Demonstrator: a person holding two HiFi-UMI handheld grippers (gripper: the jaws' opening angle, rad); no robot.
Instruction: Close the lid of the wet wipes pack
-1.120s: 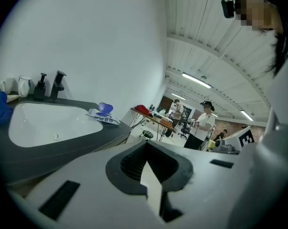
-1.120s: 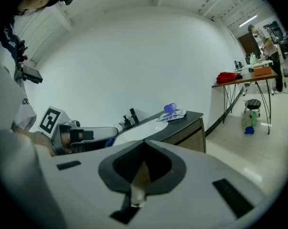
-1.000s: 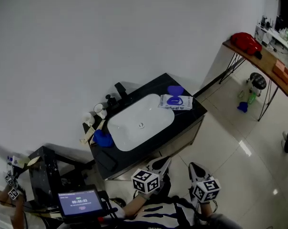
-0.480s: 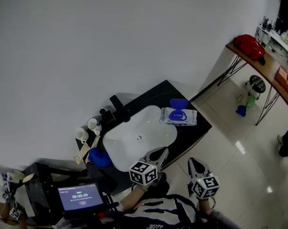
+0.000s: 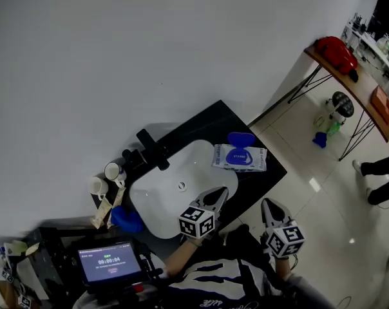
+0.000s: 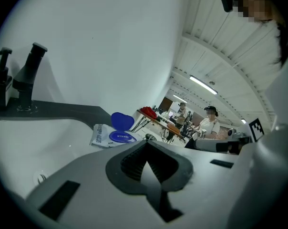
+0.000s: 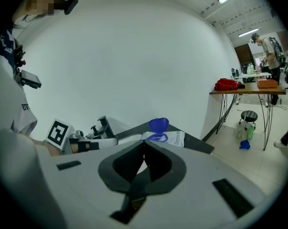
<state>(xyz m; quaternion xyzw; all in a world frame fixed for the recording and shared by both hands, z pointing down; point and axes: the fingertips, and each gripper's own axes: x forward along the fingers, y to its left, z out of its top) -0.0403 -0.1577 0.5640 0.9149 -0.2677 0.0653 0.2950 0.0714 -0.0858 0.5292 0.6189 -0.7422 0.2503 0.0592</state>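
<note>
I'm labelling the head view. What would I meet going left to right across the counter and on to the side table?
Cups → faucet → wipes pack, lid open → red bag on the side table.

The small screen (image 5: pixel 111 263) shows a timer reading roughly 00:00:04, while print on the wet wipes pack (image 5: pixel 239 158) stays illegible.

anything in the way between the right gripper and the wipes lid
Nothing visible. Only bare countertop lies between the right gripper and the wet wipes pack, whose blue lid stands open.
</note>
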